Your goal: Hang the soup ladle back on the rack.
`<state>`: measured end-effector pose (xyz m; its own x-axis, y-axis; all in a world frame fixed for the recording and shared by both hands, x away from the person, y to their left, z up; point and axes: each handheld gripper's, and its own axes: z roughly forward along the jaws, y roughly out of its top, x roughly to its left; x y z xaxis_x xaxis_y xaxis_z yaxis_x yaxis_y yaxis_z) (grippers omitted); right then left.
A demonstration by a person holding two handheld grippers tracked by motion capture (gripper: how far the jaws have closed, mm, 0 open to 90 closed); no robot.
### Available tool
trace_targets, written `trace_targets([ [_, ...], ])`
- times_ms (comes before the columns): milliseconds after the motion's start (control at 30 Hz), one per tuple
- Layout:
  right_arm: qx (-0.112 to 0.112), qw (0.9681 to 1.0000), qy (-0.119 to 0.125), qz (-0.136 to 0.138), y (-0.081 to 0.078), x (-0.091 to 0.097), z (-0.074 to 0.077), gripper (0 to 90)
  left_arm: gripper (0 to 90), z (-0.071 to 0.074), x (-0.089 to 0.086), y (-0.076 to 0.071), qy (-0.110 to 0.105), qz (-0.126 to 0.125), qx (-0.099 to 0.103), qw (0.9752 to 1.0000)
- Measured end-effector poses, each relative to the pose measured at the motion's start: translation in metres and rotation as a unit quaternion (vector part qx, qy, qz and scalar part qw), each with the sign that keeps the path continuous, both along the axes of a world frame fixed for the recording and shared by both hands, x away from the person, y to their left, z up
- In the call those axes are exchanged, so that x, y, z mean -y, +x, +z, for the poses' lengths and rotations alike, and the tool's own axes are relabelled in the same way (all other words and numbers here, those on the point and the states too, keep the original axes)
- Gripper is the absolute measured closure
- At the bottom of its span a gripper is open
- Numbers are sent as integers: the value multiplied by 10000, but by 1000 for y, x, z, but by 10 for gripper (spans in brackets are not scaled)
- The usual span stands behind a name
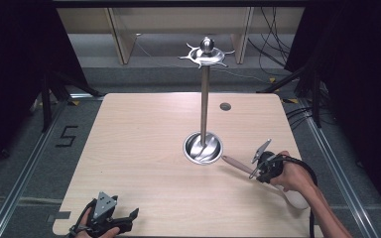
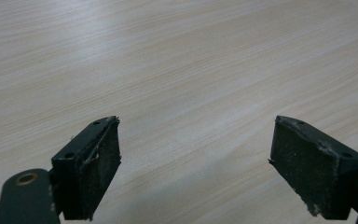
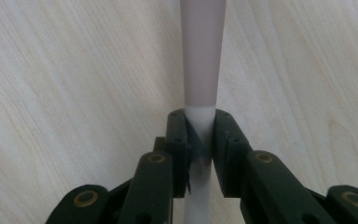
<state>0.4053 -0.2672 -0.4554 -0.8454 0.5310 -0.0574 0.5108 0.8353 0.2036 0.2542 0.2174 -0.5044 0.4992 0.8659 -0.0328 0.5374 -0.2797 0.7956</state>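
A long utensil lies low over the table at the right, with a pinkish-brown handle (image 1: 235, 163) and a white head (image 1: 295, 199) beside the person's hand. My right gripper (image 1: 256, 172) is shut on it. In the right gripper view the pads (image 3: 223, 135) clamp the white neck (image 3: 200, 119), just below the pinkish handle (image 3: 203, 51). A metal stand rises from a round dish base (image 1: 203, 148), with a pole (image 1: 204, 104) and a hooked ring on top (image 1: 207, 53). The handle's tip lies just right of the base. My left gripper (image 1: 130, 218) (image 2: 193, 154) rests open at the table's near left edge, nothing between its jaws.
The light wooden table (image 1: 144, 144) has a small round grommet (image 1: 225, 106) at the back right. Grey floor with rails runs along both sides, and black cables (image 1: 278, 54) lie behind the table at the right.
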Motion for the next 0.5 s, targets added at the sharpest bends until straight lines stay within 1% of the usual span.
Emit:
trace_targets([
  [33,56,9999,34,87,1,2,1,781,152,2,-3,1,272,-186,61,9994],
  [67,102,9999,76,74,-1,3,2,781,152,0,0,1,112,-125,98,9998],
  [100,110,9999,76,75,-1,3,3,781,151,0,0,0,61,-118,94,9999],
  [133,146,9998,87,35,-2,3,3,781,151,-1,1,-2,-5,-40,69,10000],
  [167,157,9998,102,87,-2,4,5,781,152,2,-3,-1,243,-255,86,9993],
  [200,197,9997,149,82,-3,6,7,781,151,1,-1,0,111,-208,149,9996],
  [233,241,9995,189,64,-4,7,9,781,152,1,-2,-2,159,-51,11,9999],
  [267,297,9993,211,58,-5,8,12,781,151,0,-1,-3,54,-12,16,10000],
  [300,333,9992,220,63,-6,10,14,781,151,0,-1,-2,65,-34,20,10000],
  [333,375,9989,287,69,-7,12,17,782,152,0,-1,-4,52,91,-65,9999],
  [367,428,9985,315,100,-7,14,20,782,151,0,-1,-3,71,37,-13,10000],
  [400,516,9980,348,91,-9,15,23,782,152,-1,-2,-3,63,22,-24,10000],
  [433,524,9977,410,113,-11,18,26,783,153,1,-4,-3,239,-79,-81,9997],
  [467,570,9972,453,147,-11,20,28,783,153,1,-4,-4,240,-49,-131,9996],
  [500,624,9966,522,113,-12,23,30,783,153,2,-3,-5,232,1,-171,9996],
])
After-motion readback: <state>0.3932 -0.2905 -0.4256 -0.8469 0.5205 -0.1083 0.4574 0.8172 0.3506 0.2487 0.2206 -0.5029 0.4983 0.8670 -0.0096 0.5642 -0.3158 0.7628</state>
